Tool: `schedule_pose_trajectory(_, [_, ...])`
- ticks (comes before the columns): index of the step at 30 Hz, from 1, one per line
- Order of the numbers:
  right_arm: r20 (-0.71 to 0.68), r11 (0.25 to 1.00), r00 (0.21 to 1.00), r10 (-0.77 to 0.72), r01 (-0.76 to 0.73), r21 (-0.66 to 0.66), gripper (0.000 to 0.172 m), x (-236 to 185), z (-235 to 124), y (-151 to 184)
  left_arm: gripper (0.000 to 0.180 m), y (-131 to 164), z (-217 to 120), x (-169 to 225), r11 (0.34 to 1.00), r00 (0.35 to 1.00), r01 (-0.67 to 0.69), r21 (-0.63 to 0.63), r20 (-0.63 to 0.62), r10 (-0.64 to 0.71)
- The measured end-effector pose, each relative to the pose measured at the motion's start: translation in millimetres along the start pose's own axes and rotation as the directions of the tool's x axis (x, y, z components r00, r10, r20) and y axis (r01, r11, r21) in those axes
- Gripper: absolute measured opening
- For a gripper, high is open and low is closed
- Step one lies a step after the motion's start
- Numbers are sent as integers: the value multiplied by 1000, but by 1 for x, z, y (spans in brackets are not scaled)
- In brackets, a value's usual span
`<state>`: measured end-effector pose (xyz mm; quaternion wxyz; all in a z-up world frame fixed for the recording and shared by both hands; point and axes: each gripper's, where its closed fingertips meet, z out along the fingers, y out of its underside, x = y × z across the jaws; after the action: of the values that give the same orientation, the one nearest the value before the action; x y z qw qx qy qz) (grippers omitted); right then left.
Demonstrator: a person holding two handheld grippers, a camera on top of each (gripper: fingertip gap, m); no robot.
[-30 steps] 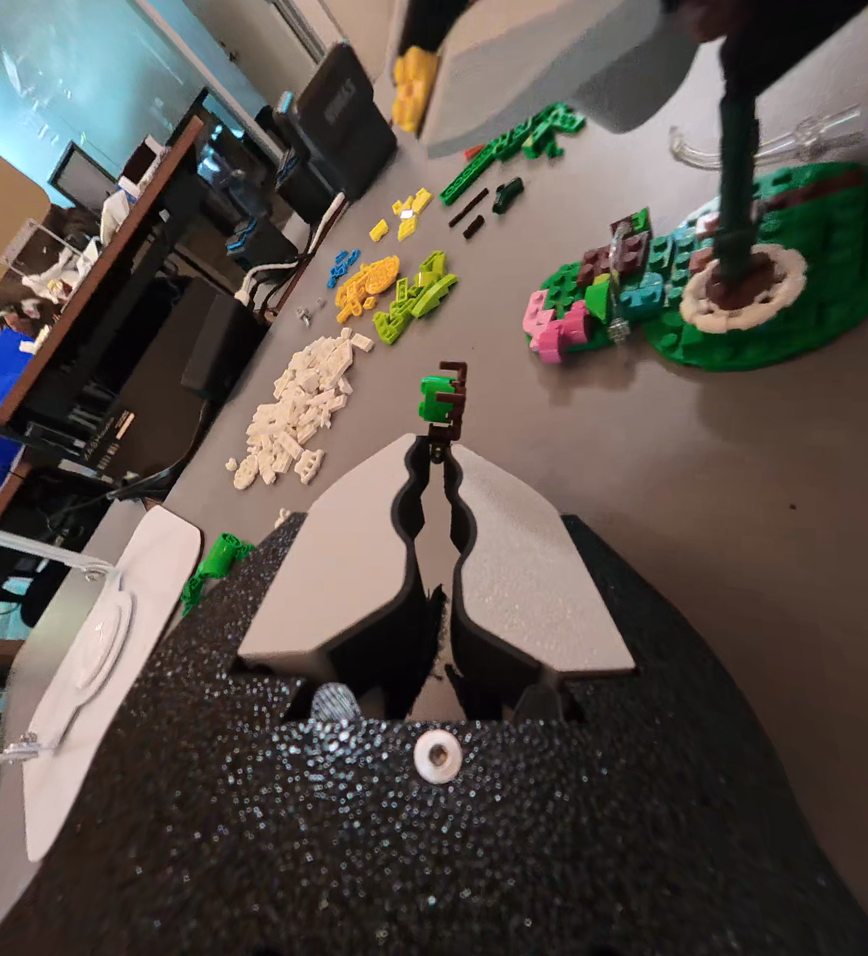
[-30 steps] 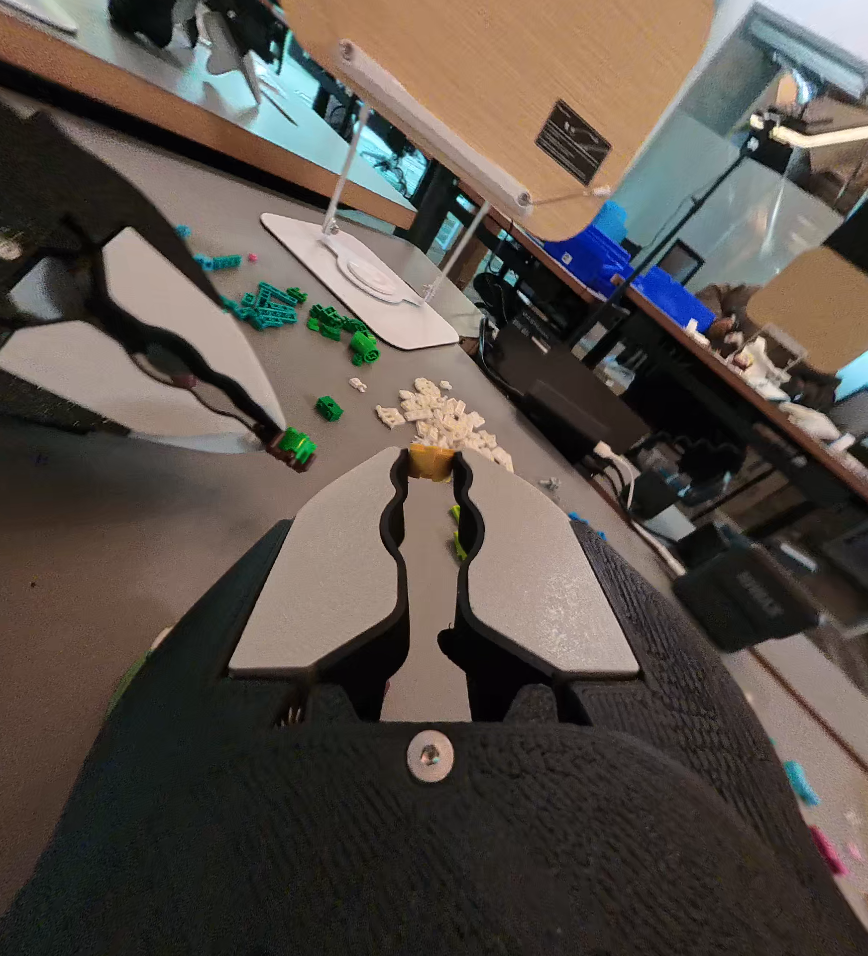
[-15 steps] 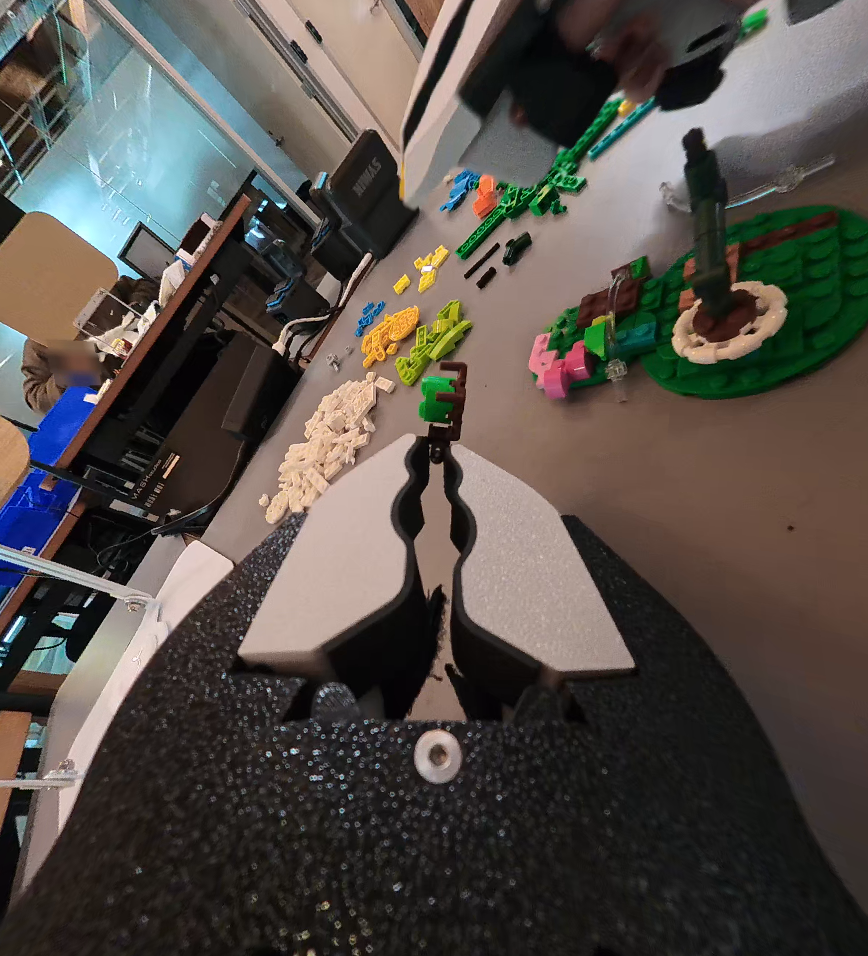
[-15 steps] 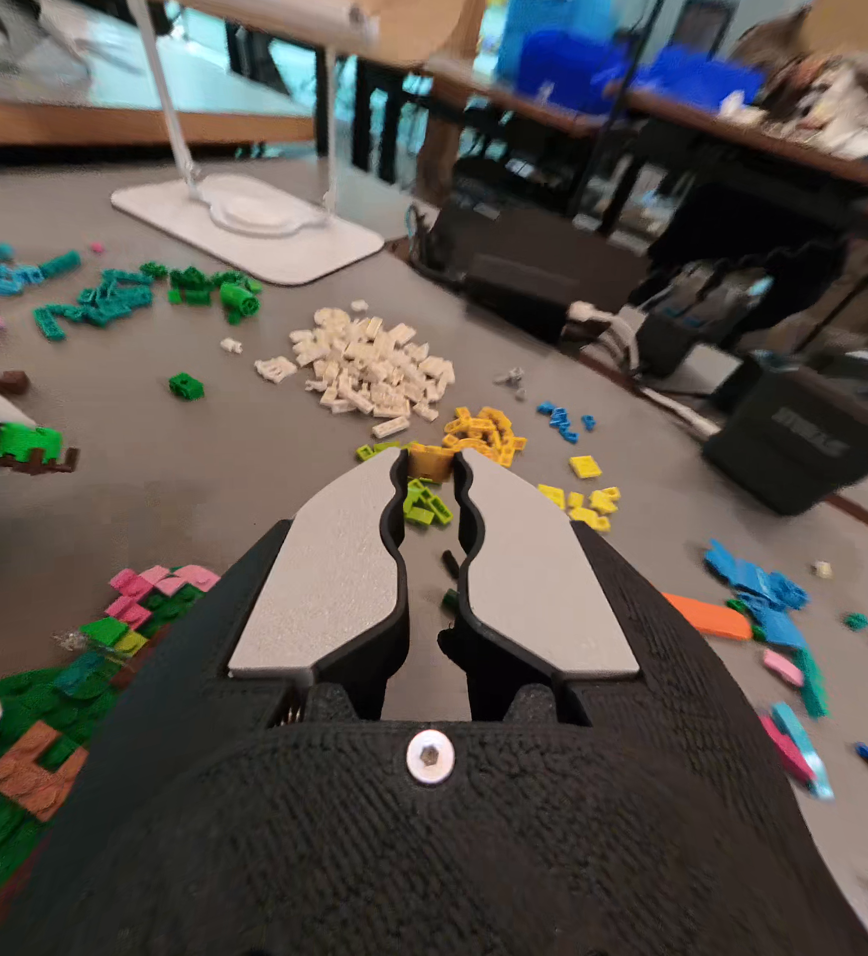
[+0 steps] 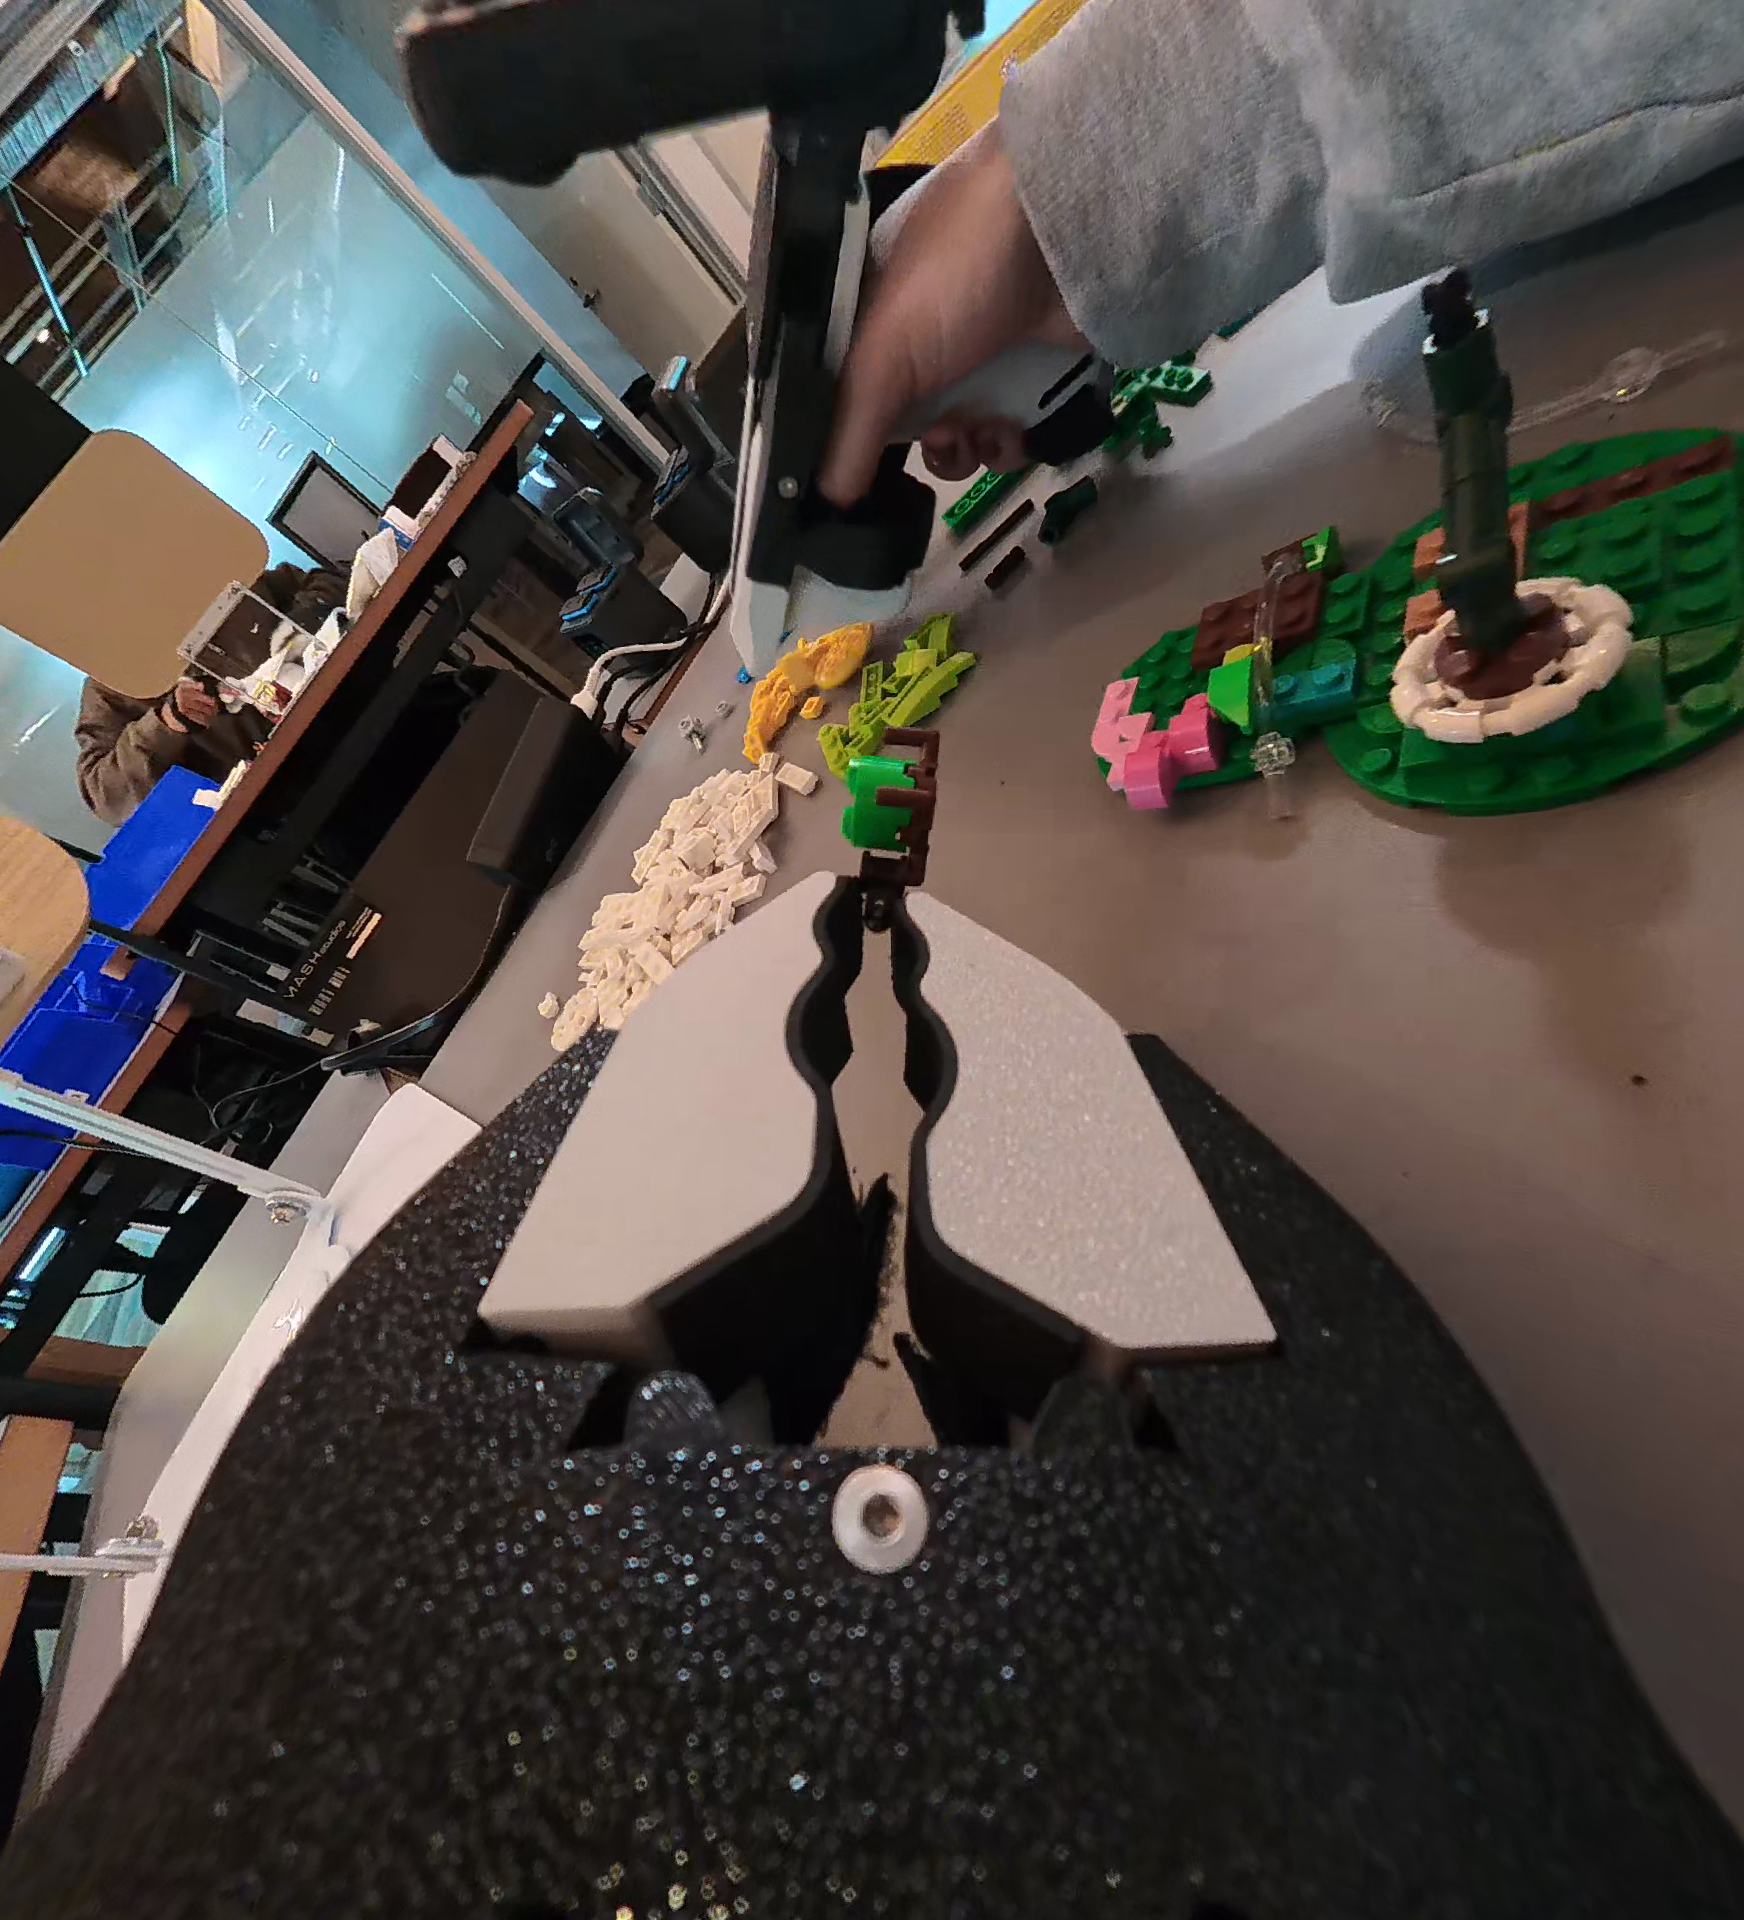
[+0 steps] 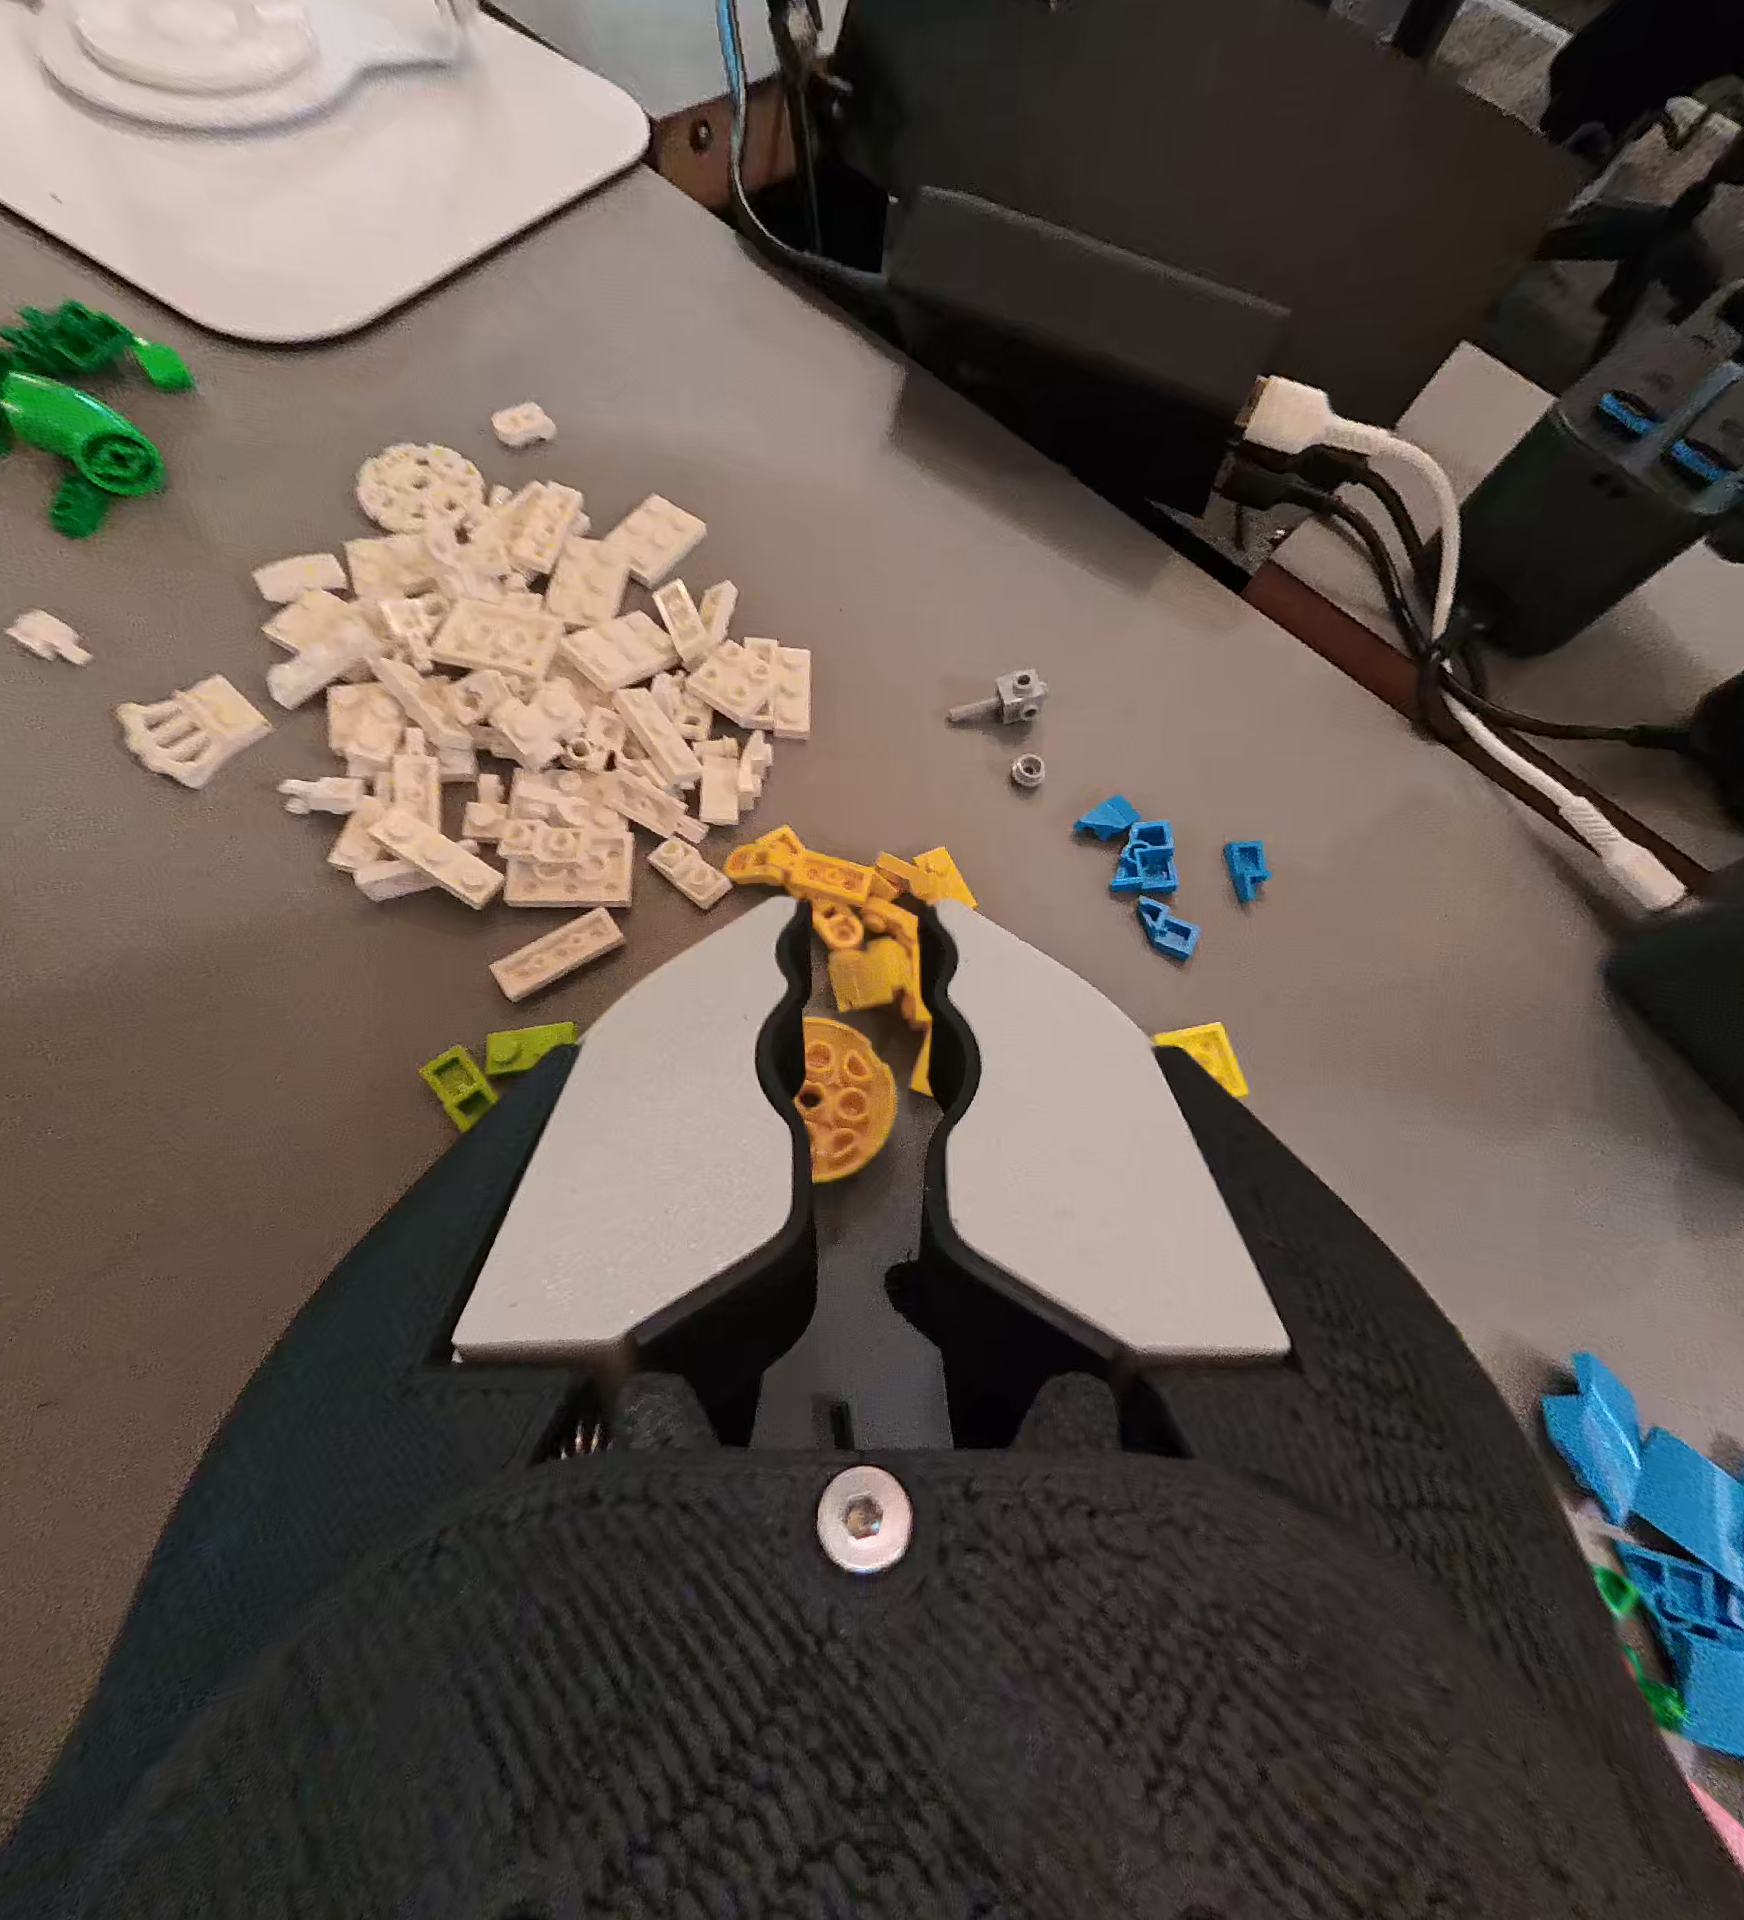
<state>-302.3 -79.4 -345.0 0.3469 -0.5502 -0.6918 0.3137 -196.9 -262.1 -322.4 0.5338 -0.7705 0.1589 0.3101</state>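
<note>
- Brown-and-green brick piece [image 5: 892, 805]: pinched at its base by left gripper [image 5: 875, 902], fingertips nearly together.
- Right gripper [image 6: 860, 914]: fingers slightly apart, nothing gripped, above studded yellow pieces [image 6: 847, 894].

Left wrist camera sits low, tilted, looking along its fingers across the grey table [image 5: 1367, 1039] toward the far desks. Right wrist camera looks steeply down, close over it. Both catch the white brick pile [image 5: 681, 894] [image 6: 525, 686] and yellow pieces [image 5: 806, 675] [image 6: 847, 883].

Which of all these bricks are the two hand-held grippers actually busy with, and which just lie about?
In use:
- left hand-held gripper pinching a brown-and-green brick piece
- right hand-held gripper, jaws apart over the yellow bricks

Lying about:
- white brick pile
- blue bricks
- green round model
</note>
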Motion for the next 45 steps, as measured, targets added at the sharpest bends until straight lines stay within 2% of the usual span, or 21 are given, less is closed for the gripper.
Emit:
schedule_pose_trajectory(3, [-10,999,1000,2,-2,34,22,2,-6,-5,6,0,1,1,1000,1000,-4,-1,-2,4])
schedule_pose_trajectory(5, [41,994,999,4,-9,109,25,-8,-22,-19,6,-1,1,0,1000,1000,-3,-1,1,3])
schedule_pose_trajectory(7, [185,972,981,-55,10,235,27,-43,-50,-40,6,-1,0,-1,1000,1000,9,4,1,-9])
schedule_pose_trajectory(9, [329,946,931,-158,47,321,27,-91,-82,-45,6,-2,0,-3,1000,1000,22,10,5,-22])
schedule_pose_trajectory(13, [470,935,827,-309,175,308,35,-164,-121,-15,6,-6,-1,-3,999,1000,26,35,11,-27])
schedule_pose_trajectory(16, [370,906,855,-364,233,353,35,-177,-131,-8,6,-10,-2,-3,999,1000,4,52,25,-5])
schedule_pose_trajectory(18, [296,895,890,-347,220,388,34,-175,-133,-10,6,-14,-4,-5,997,999,-4,77,37,1])
schedule_pose_trajectory(21, [315,889,895,-315,161,430,32,-183,-140,-13,6,-25,-9,-4,989,999,-10,146,39,4])
schedule_pose_trajectory(26, [194,835,892,-409,281,473,32,-184,-140,-13,6,-32,-13,-3,981,998,-38,189,48,29])
schedule_pose_trajectory(31, [-49,745,894,-446,401,534,30,-167,-146,-27,6,-30,-14,-10,982,997,-23,186,76,9])
schedule_pose_trajectory(32, [-138,732,903,-407,413,542,30,-154,-148,-32,6,-29,-14,-13,983,995,-24,183,95,7])
schedule_pose_trajectory(34, [-306,733,915,-263,396,553,25,-121,-157,-37,6,-29,-23,-38,984,966,-32,177,260,-15])
schedule_pose_trajectory(36, [-405,740,907,-116,351,574,21,-91,-169,-30,6,-29,-34,-59,977,931,0,213,356,-78])
schedule_pose_trajectory(38, [-479,732,877,-45,355,582,16,-70,-181,-21,6,-25,-41,-70,966,914,75,249,370,-167])
schedule_pose_trajectory(40, [-538,731,843,-2,369,574,14,-57,-190,-14,6,-20,-40,-73,963,910,106,246,367,-194])
schedule_pose_trajectory(45, [-592,750,802,76,345,564,8,-40,-199,1,6,-16,-31,-62,980,930,27,197,354,-97])
